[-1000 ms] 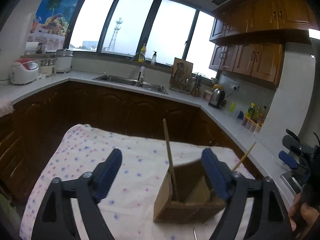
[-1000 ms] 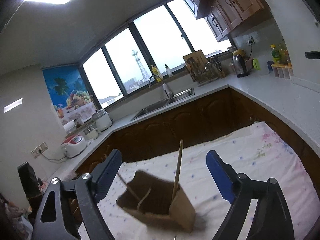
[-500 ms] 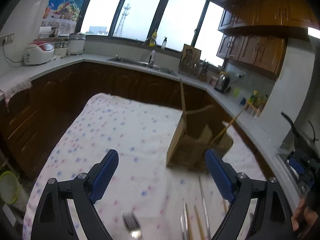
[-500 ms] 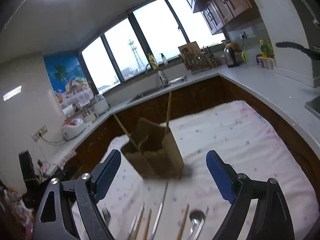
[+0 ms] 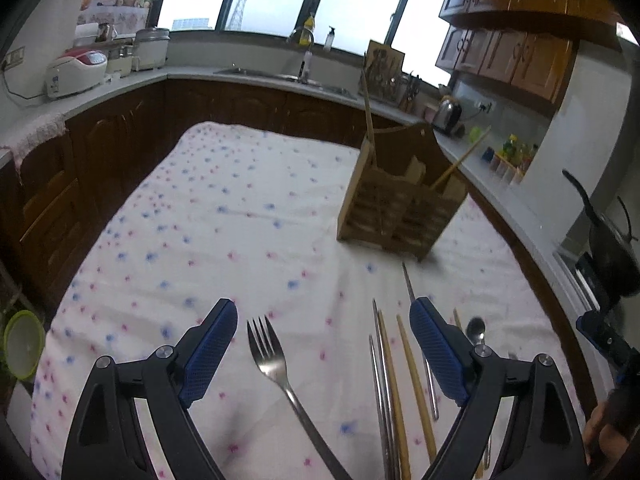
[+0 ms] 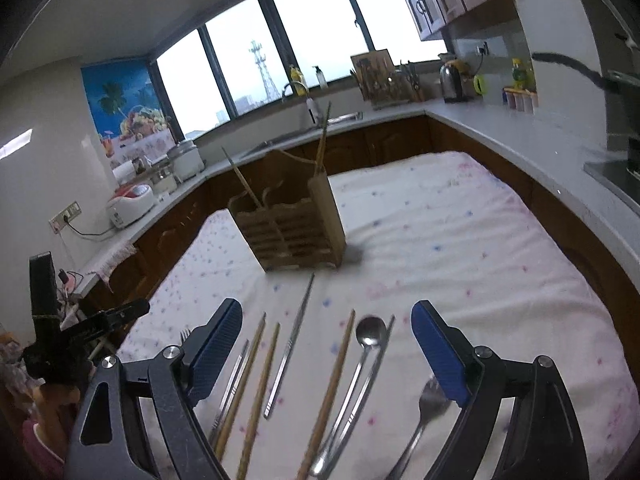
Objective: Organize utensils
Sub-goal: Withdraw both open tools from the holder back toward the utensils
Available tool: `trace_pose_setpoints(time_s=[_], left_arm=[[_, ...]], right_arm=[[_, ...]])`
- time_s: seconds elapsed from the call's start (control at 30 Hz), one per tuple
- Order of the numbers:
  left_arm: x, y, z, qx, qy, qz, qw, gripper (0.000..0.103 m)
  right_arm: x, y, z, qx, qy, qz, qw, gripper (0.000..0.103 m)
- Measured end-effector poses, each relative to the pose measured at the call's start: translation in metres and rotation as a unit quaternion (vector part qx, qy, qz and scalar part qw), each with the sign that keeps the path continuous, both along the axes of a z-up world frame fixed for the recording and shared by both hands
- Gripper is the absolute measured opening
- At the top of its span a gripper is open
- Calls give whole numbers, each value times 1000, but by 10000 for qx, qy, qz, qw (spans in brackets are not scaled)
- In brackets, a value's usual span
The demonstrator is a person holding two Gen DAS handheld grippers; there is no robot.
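Left wrist view: left gripper [image 5: 322, 338] hangs over the cloth-covered surface [image 5: 224, 216] with jaws spread wide, nothing between them but air; a steel fork [image 5: 280, 376] lies directly below, tines pointing away from me. To its right lie metal chopsticks [image 5: 382, 392] and wooden chopsticks [image 5: 412, 384] side by side, then a small spoon [image 5: 476, 330] partly hidden behind the right pad. The wooden caddy [image 5: 400, 208] stands well apart, farther up the cloth, with two sticks already leaning in it. Judgement: the fork is stiff, light and slick, and it lies flat on soft cloth, so I would pinch across the narrow handle near mid-length, not the tines. Right wrist view: right gripper [image 6: 326, 344] also has jaws spread, holding nothing. Between and under them lie the same chopsticks [image 6: 260, 364], a single metal stick [image 6: 294, 340], a spoon [image 6: 370, 338] and a second fork [image 6: 430, 404] near the right pad. The chopsticks lie close together and nearly touching, so taking one risks dragging its neighbour; round steel ones may roll or slip. Caddy [image 6: 292, 220] stands just beyond the row, path clear. Kitchen counters, a sink [image 6: 320, 124] and a rice cooker [image 6: 130, 204] are well away.
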State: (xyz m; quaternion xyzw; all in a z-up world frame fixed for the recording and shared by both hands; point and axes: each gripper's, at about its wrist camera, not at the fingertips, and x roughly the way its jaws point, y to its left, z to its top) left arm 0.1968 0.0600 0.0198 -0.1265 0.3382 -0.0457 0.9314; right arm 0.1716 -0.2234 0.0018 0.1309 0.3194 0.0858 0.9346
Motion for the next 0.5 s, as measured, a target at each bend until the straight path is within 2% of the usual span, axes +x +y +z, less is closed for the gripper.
trace_pose_setpoints(time_s=[0.07, 0.23, 0.4, 0.5], left_arm=[[-2, -4, -2, 33, 75, -69, 9999, 87], [1, -14, -11, 124, 249, -197, 9994, 86], [12, -27, -22, 289, 596, -455, 9968, 65], [22, -34, -29, 327, 802, -595, 9945, 60]], right_arm=[[-1, 1, -8, -11, 113, 9, 9999, 84], [4, 8, -26, -61, 433, 101, 9990, 57], [15, 15, -40, -19, 695, 237, 9973, 44], [24, 19, -49, 16, 854, 304, 9959, 38]])
